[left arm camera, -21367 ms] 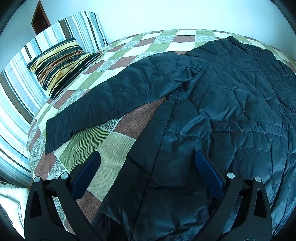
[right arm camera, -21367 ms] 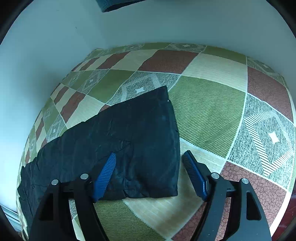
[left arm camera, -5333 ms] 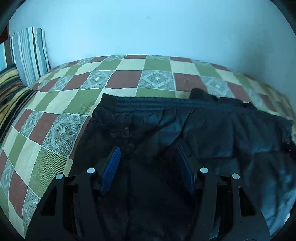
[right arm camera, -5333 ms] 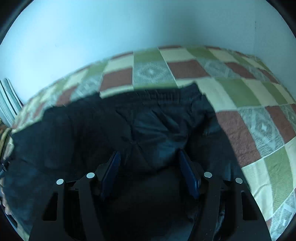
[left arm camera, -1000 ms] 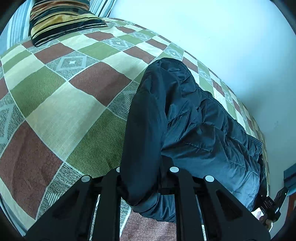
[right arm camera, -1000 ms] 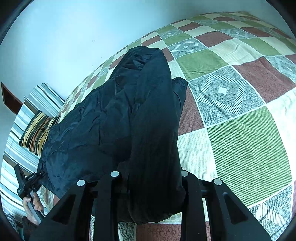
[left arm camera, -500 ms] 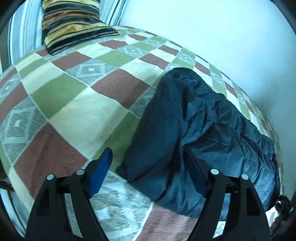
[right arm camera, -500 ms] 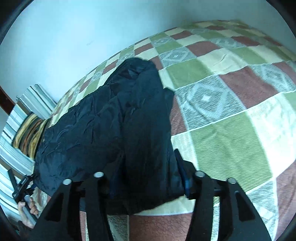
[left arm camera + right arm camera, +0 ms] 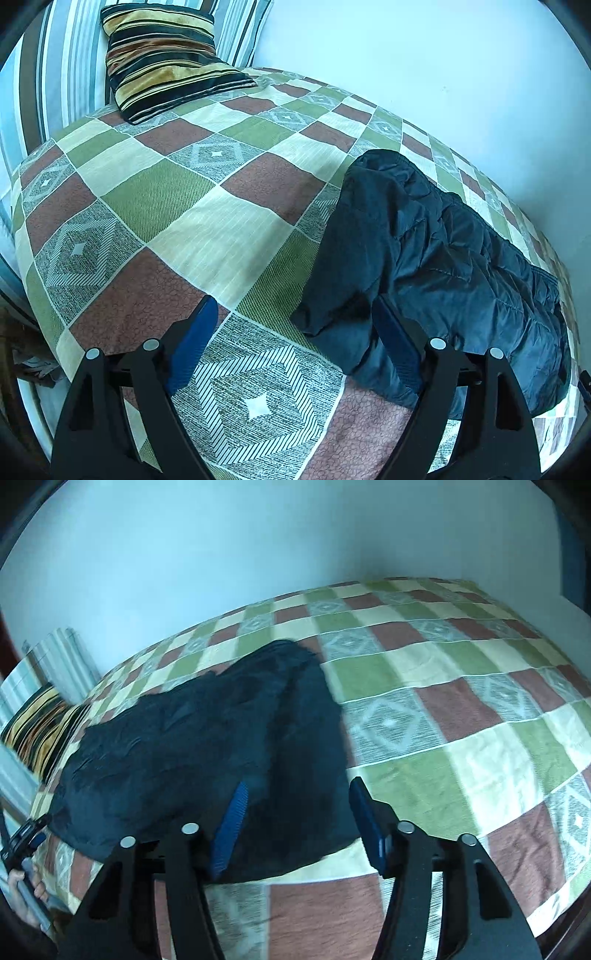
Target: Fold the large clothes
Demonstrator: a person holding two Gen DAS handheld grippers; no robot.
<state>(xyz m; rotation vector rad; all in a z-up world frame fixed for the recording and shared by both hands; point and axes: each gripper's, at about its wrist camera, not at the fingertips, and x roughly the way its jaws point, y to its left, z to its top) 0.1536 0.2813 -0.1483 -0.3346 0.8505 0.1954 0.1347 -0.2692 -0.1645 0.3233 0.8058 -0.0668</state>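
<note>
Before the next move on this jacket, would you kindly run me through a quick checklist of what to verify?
1. Left gripper released: ok, jaws have just opened, nothing between the pads.
2. Right gripper released: ok, jaws just opened, pads apart above the cloth.
3. Black jacket lying folded on the bedspread: ok.
4. Fold edges aligned: cannot tell, right view is blurred.
5. Striped pillow apart from jacket: ok.

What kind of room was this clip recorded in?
Most likely a bedroom: a bed under a checked bedspread, a striped pillow at its head, and a dark padded jacket lying folded on it.
</note>
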